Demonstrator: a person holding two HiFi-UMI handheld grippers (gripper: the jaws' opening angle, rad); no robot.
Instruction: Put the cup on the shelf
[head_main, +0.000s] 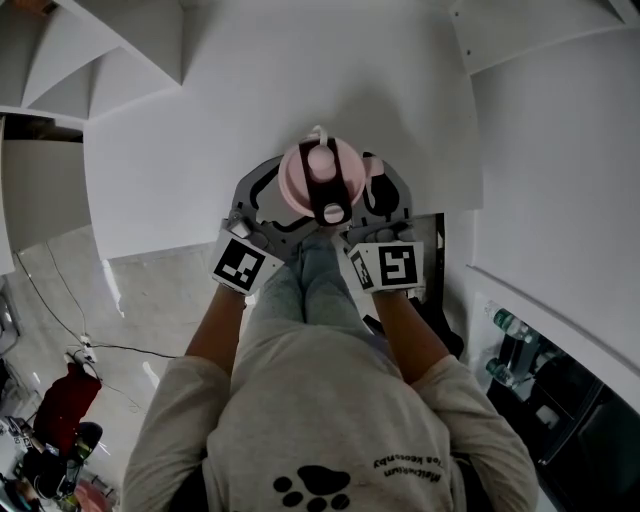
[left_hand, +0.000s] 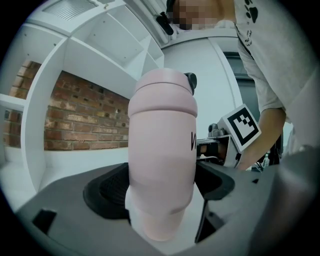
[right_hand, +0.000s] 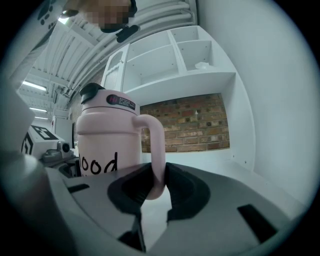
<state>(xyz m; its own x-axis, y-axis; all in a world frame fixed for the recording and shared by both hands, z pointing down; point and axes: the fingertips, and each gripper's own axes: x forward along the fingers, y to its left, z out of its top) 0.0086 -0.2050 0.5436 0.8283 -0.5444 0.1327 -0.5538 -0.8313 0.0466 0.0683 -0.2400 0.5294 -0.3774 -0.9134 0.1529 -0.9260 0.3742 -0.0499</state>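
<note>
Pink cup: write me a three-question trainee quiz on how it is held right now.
1. True or false: the right gripper has its jaws closed on the handle of the cup.
2. Which part of the cup are the left gripper jaws on? A. lid B. body C. handle
3. Fill in: the wall behind the shelf is made of ___.
Key: 1 true; 2 B; 3 brick.
</note>
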